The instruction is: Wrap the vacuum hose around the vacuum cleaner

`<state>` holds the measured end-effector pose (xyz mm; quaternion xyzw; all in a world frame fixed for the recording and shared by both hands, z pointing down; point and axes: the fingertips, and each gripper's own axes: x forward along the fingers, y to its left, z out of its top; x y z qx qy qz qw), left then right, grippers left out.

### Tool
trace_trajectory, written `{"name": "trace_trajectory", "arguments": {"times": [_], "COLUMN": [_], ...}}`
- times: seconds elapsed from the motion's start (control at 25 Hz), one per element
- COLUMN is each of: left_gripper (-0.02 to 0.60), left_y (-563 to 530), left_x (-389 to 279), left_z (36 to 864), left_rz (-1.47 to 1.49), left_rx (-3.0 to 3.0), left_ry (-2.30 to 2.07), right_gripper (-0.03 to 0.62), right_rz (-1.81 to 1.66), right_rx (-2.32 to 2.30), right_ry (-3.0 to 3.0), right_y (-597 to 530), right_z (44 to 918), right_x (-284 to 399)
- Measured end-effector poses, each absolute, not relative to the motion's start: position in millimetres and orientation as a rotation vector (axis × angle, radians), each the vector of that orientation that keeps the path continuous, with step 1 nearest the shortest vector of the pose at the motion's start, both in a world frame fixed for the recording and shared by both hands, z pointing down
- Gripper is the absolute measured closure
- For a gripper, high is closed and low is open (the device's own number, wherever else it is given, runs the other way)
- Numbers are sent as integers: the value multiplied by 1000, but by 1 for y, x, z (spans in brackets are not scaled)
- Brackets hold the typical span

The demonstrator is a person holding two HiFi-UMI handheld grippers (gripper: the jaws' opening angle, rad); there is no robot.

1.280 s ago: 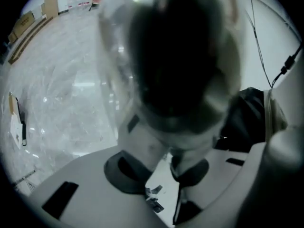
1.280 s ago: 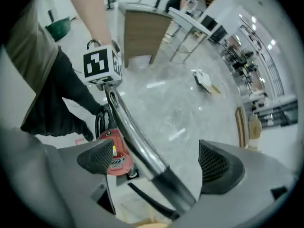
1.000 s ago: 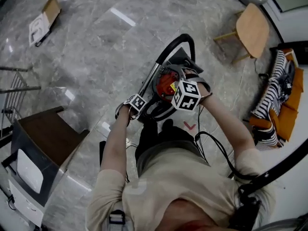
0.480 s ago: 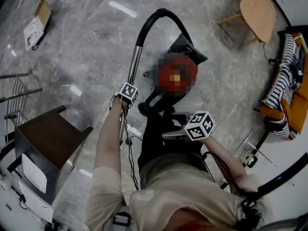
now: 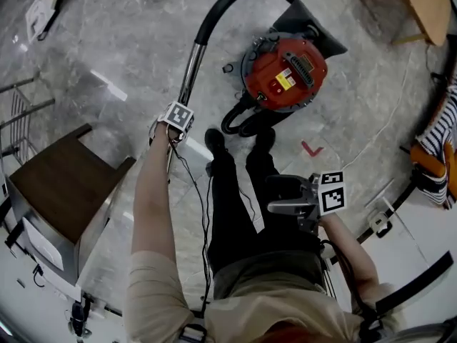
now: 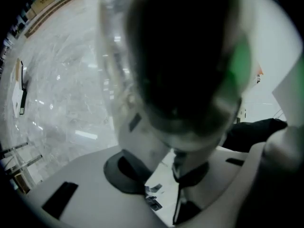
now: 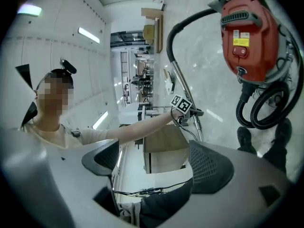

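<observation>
1. right gripper (image 5: 277,195): jaws spread, just closed in a little, nothing between them. It's held level at the waist. Risk: while it's idle, one grip carries the whole job.
2. left gripper (image 5: 177,116): pinching the metal wand (image 5: 191,66) near its lower end, pointing steeply down. Its own view is blurred at close range, so how deep the bite sits is a guess. The wand is a long lever and could pivot or slip out when swung.
3. hose (image 7: 243,114): one loop lies on the floor at the vacuum cleaner's near side, just beside the person's shoes (image 5: 214,143). Risk: a step forward trips on it or crushes it.
4. vacuum cleaner (image 5: 282,70): stands on the floor, unsecured. A tight pull on the hose would likely drag or tip it instead of wrapping.
5. farthest: the hose arcs from the wand's top round to the cleaner's far side. It looks stiff and may spring back off unless tucked.
</observation>
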<state>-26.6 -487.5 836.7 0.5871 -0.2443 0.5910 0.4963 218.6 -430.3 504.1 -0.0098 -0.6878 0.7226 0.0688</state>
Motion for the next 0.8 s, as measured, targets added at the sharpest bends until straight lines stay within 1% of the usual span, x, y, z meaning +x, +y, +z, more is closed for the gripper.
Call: {"name": "trace_trajectory", "arguments": {"times": [0.12,0.24,0.52,0.72,0.76,0.8], "left_gripper": [449,449,449,449,449,449], "left_y": [-486,-481,-427,-378,-370,-362], "left_x": [-62,-77,-104,-116,-117,-117], "left_z": [877,920,996,1038,1045,1052], "left_rz": [1434,1392,1402,1429,1431,1431], "left_rx": [1352,1348,1242,1195,1188,1182], "left_ry": [-602,-568,-480,-409,-400,-392], "right_gripper": [129,129,129,129,138,214], "right_rz": [2256,2300,2075,1842,1808,1798], "right_rx": [27,37,-208,-236,-239,-236], "right_ry": [-2048,-2042,-2117,-2051,-2038,-2030], "right_y": [-429,-430,-432,-435,-436,-438], "right_z": [529,554,616,683,693,701], "right_x": [214,193,107,73,70,68]}}
